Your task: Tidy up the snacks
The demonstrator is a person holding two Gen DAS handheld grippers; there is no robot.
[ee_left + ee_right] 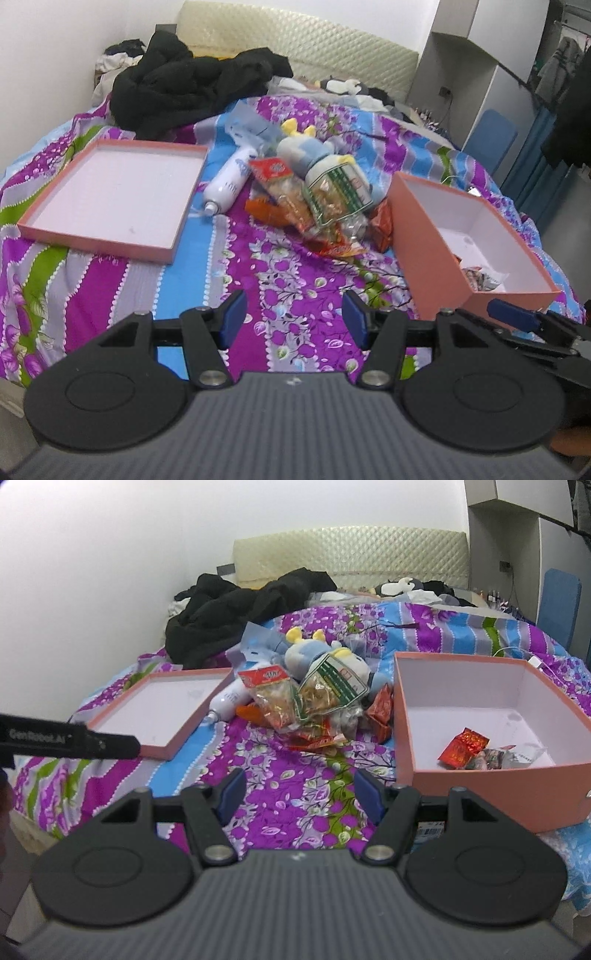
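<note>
A heap of snack bags [314, 206] [310, 705] lies mid-bed: clear packets with a red label [275, 170] [264, 675] and a green label [343, 184] [338, 681], plus orange-red packets [380, 709]. To their right stands a deep pink box [424, 229] [406, 716] holding a red packet [463, 746] and a grey one. A shallow pink lid [107, 192] [162, 709] lies left of the heap. My left gripper [293, 317] and right gripper [299, 794] hover open above the bedspread, short of the heap, nothing between their fingers.
A white bottle [229, 181] and a blue plush toy [314, 147] [317, 650] lie among the snacks. Black clothes [184, 85] are piled at the headboard. A blue chair [557, 602] and grey shelves [461, 66] stand right of the bed. The other gripper shows at each view's edge [70, 740].
</note>
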